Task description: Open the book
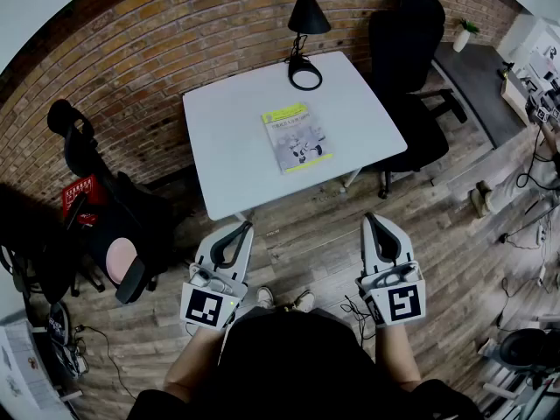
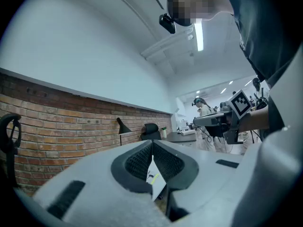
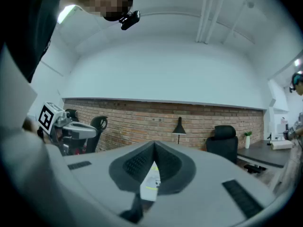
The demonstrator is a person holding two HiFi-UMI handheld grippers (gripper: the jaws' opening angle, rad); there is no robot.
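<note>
On the white square tabletop (image 1: 227, 147), the thin paperback book with a yellow-green and grey cover (image 1: 297, 137) lies flat and closed near the middle, so nothing of the task looks done. The left claw (image 1: 241, 231) and the right claw (image 1: 372, 223) each have their jaws together and empty, well short of the tabletop's near edge. Reaching the book and lifting its cover remain.

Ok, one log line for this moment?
book: closed, on table | left gripper: shut, empty | right gripper: shut, empty | both short of table
</note>
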